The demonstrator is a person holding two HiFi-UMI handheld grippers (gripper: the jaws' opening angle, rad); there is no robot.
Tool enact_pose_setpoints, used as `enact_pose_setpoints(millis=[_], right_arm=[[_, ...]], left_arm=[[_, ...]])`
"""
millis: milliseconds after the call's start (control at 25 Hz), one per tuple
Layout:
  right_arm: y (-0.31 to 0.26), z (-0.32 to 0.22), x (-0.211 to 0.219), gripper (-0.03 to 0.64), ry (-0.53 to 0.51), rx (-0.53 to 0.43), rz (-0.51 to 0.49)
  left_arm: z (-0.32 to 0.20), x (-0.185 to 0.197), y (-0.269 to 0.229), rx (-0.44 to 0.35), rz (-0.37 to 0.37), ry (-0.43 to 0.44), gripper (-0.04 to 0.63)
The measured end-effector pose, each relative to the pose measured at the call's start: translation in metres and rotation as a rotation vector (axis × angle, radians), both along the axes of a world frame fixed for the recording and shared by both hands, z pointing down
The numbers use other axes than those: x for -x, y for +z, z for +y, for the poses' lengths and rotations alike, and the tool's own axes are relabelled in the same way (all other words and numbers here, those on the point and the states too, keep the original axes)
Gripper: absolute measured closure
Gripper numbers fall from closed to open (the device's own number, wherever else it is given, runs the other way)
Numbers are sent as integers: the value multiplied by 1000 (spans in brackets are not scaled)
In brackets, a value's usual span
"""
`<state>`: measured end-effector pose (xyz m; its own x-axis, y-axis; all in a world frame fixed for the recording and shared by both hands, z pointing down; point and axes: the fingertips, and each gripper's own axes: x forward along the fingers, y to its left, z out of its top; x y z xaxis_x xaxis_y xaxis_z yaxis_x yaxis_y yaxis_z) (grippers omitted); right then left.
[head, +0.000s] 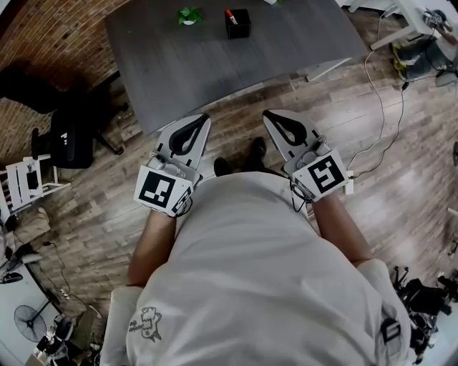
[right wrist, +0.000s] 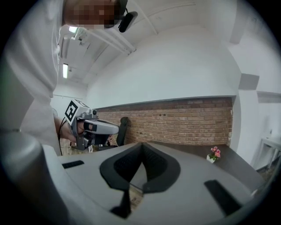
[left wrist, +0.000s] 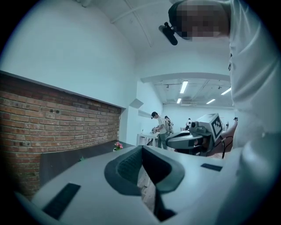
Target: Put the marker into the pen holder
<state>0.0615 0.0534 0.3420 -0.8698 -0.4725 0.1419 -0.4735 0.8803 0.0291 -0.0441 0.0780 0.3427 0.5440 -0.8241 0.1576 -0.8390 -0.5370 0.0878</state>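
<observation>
Left gripper (head: 203,119) and right gripper (head: 268,114), both clenched on nothing, are held level at the torso. Well ahead of their tips, on the table (head: 179,64), the pen holder (head: 238,27) shows the red marker (head: 230,15) at its mouth (apparently deposited, so probably nothing remains). The marker's long axis is near upright, leaning slightly toward the left gripper's side.

Matt grey table (head: 215,64) — wood-plank floor (head: 415,214), rough brick wall (left wrist: 57,127).
</observation>
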Motion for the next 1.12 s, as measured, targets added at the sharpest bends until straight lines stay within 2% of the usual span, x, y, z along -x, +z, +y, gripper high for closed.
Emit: enact_pose_setpoints(millis=[400, 640, 1120], right_arm=[[-5, 46, 38, 612, 11, -20, -21], [-1, 60, 46, 612, 16, 4, -34], [-7, 65, 49, 612, 51, -16, -37]], left_arm=[[41, 25, -4, -19, 3, 42, 584], [53, 35, -2, -26, 7, 47, 584], [60, 42, -3, -39, 15, 62, 584]])
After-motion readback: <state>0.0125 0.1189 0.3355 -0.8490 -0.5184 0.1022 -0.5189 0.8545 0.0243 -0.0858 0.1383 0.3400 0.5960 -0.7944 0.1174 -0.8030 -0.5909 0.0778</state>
